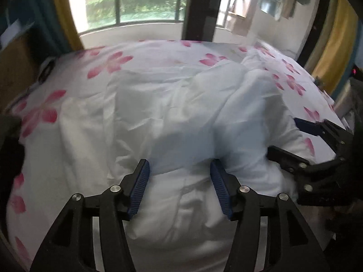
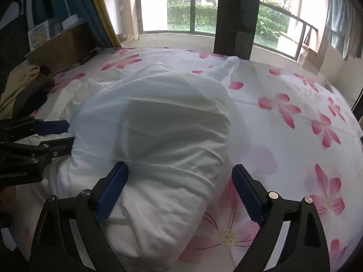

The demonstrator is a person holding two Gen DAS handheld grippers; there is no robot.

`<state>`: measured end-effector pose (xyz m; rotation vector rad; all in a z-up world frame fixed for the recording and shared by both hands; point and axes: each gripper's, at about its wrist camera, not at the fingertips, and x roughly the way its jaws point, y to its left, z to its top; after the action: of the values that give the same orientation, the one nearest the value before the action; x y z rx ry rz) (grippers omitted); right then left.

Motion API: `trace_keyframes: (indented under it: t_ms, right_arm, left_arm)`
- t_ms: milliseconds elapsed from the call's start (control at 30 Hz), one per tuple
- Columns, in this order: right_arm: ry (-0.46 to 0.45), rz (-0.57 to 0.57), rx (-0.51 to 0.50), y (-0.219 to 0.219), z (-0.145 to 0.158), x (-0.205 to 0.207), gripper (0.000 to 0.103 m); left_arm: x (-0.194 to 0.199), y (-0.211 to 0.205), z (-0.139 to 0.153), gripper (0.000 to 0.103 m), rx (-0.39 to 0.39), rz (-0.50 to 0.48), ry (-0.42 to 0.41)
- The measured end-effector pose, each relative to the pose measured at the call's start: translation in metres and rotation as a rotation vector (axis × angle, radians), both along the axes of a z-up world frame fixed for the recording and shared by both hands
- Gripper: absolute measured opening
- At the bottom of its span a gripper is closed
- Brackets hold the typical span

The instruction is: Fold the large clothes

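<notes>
Garment: we see the large, thin white cloth garment point(image 1: 172, 117) bunched on the bed's white sheet with pink flowers point(image 2: 295, 117).
Left tongs point(image 1: 179, 181): spread wide, straddling the near hem, gripping nothing.
Right tongs point(image 2: 180, 184): spread wide at the bundle's right edge, empty.
Axis: we judge it runs away from us; both tongs sit at its near end, equally close.

A white garment point(image 1: 172, 117) is seen spread in folds on a flowered sheet point(image 1: 45, 113). The left gripper point(image 1: 180, 170) is held wide open over its near edge; the right gripper point(image 1: 283, 136) is also open beside its right edge
</notes>
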<state>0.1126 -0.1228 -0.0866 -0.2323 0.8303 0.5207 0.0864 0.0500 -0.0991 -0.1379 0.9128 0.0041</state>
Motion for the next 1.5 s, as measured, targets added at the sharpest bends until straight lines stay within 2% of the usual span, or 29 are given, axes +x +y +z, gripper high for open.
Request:
trace_keyframes:
  t_ms: [233, 400, 600, 733, 867, 1000, 1167, 1300, 1400, 1500]
  right_arm:
    - [0.000, -0.018, 0.029, -0.007, 0.010, -0.004, 0.092]
    - [-0.008, -0.040, 0.074, -0.022, 0.028, -0.005, 0.092]
    - [-0.028, -0.078, 0.070, -0.038, 0.042, 0.002, 0.092]
    - [-0.015, -0.097, 0.062, -0.041, 0.039, 0.010, 0.092]
    - [0.003, -0.101, 0.071, -0.042, 0.035, 0.017, 0.092]
    - [0.012, -0.087, 0.074, -0.038, 0.032, 0.021, 0.092]
    - [0.027, -0.074, 0.073, -0.033, 0.026, 0.027, 0.092]
    - [0.043, -0.058, 0.091, -0.030, 0.018, 0.035, 0.092]
    - [0.072, -0.058, 0.091, -0.026, 0.008, 0.044, 0.092]
    - [0.078, -0.052, 0.061, -0.016, 0.000, 0.048, 0.092]
  left_arm:
    - [-0.021, 0.030, 0.011, 0.059, -0.042, 0.063, -0.035]
    - [-0.039, 0.072, 0.013, 0.059, -0.045, 0.180, -0.053]
    - [-0.045, 0.118, -0.001, 0.064, -0.097, 0.275, -0.036]
    - [-0.044, 0.125, -0.003, 0.073, -0.187, 0.254, -0.075]
    - [-0.035, 0.122, -0.004, 0.076, -0.292, 0.210, -0.095]
    - [-0.021, 0.104, -0.005, 0.076, -0.329, 0.134, -0.088]
    - [-0.004, 0.084, -0.009, 0.076, -0.430, 0.011, -0.076]
    - [0.007, 0.075, -0.012, 0.077, -0.478, -0.005, -0.075]
    - [0.012, 0.070, -0.013, 0.083, -0.521, -0.018, -0.081]
    - [0.016, 0.065, -0.013, 0.085, -0.543, -0.020, -0.083]
